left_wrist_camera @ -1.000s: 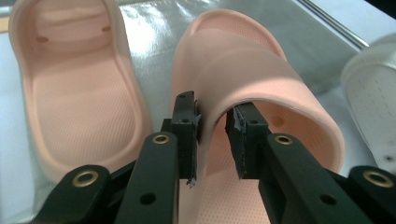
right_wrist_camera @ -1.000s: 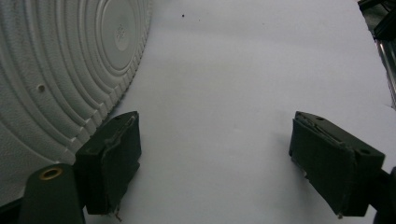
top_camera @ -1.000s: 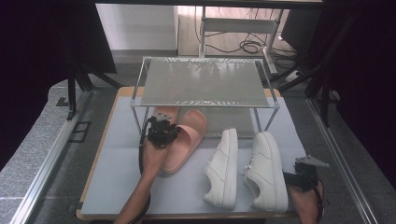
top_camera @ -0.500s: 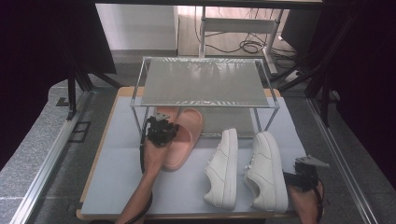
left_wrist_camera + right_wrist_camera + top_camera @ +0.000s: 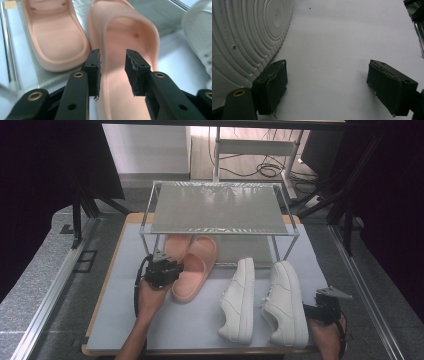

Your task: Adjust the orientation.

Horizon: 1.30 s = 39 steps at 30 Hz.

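Left gripper point(image 5: 113, 72): I see its jaws just been opening, now released over the heel of the right-hand pink slipper point(image 5: 125, 57), pads off its sides. That slipper lies at the rack's point(image 5: 220, 210) front edge beside its mate point(image 5: 56, 35). Right gripper point(image 5: 327, 85): spread wide, empty, beside a white sneaker's sole point(image 5: 244, 37).

Soft overhead light, dark surround; glare on rack point(image 5: 220, 210); close-ups blurred.

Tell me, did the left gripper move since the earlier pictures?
Yes. The left gripper has drawn back toward the person, away from the metal rack, its jaws just opening off the pink slipper, which stayed put.
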Available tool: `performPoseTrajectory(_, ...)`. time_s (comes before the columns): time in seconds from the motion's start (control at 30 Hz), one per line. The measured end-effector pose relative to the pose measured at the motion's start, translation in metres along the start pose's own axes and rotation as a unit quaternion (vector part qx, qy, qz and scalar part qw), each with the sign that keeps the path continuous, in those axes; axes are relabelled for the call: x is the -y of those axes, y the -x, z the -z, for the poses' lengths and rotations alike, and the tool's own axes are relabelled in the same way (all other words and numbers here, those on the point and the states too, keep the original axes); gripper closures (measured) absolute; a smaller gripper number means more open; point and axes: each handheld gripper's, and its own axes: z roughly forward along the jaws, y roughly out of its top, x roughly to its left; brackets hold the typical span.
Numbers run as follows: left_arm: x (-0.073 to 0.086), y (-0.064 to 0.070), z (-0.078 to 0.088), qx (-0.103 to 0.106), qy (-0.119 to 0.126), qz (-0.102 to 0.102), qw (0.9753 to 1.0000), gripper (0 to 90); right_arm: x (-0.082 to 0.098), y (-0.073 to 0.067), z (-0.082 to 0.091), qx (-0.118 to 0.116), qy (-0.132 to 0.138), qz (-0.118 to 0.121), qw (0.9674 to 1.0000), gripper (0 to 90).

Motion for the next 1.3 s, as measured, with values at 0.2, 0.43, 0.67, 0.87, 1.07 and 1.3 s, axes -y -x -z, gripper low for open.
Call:
performPoseTrajectory(0.2,0.020,0.007,0.014,0.027,-0.017,-0.016,0.9994,76.7,0.000,0.000,0.000,0.000,0.000,0.000,1.0000,16.9)
performPoseTrajectory(0.43,0.037,0.014,0.022,0.034,-0.029,-0.032,0.9985,87.6,0.000,0.000,0.000,0.000,-0.001,0.000,1.0000,17.0)
performPoseTrajectory(0.67,0.059,0.023,0.032,0.039,-0.037,-0.045,0.9975,89.6,0.000,0.000,0.000,0.000,-0.001,0.000,1.0000,17.0)
performPoseTrajectory(0.87,0.074,0.026,0.030,0.030,-0.054,-0.048,0.9970,89.7,0.000,0.000,0.000,0.000,0.000,0.000,1.0000,17.0)
performPoseTrajectory(1.07,0.080,0.031,0.021,0.017,-0.065,-0.058,0.9960,89.6,0.000,0.000,0.000,0.000,0.000,0.000,1.0000,17.0)
performPoseTrajectory(1.3,0.073,0.036,0.014,0.019,-0.063,-0.063,0.9958,89.6,0.000,0.000,0.000,0.000,-0.001,0.000,1.0000,17.0)
